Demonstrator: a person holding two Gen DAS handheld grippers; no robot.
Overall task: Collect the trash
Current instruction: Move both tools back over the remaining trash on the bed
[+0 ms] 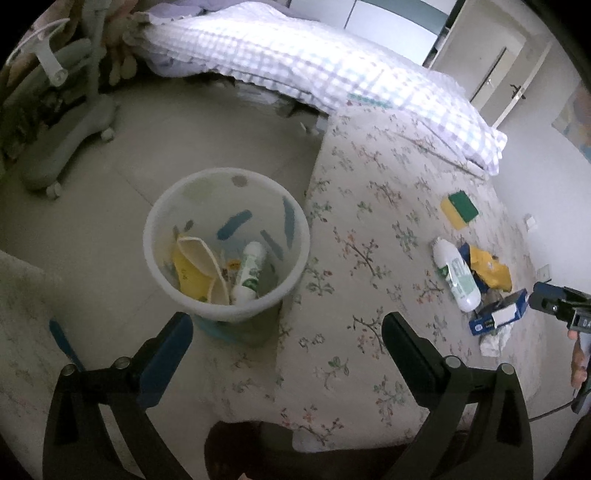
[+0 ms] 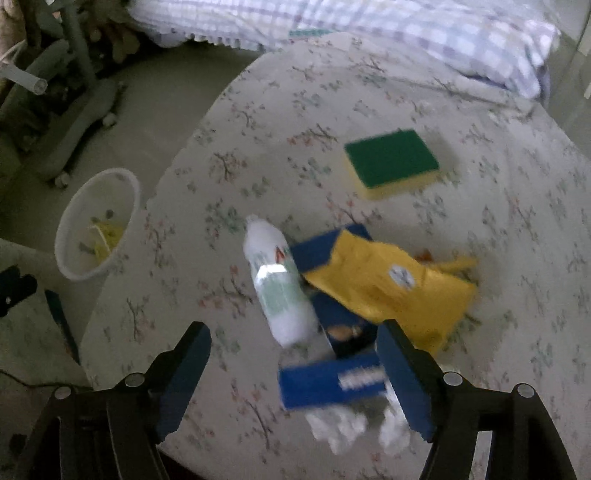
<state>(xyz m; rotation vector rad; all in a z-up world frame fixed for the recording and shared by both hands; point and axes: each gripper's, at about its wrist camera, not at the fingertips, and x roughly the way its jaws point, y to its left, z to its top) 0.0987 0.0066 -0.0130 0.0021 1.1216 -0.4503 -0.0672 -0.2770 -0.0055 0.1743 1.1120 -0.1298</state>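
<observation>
The white bottle [image 2: 279,286] was laid on the bed [image 2: 369,92], neck toward the pillow [image 2: 406,33]; both grippers, left gripper [image 1: 286,354] and right gripper [image 2: 295,369], were tilted downward, jaws spread and empty.

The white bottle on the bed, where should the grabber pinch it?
Pinch the white bottle across its fat middle, coming down from above. It lies flat on the bed, cap pointing away, its left side clear. A blue box crowds its right side, so the right gripper should aim carefully.

The right gripper [image 2: 293,363] hangs with jaws apart over the bed [image 2: 258,147]; bottle [image 2: 279,284] at twelve o'clock, bin [image 2: 64,236] at ten.
</observation>
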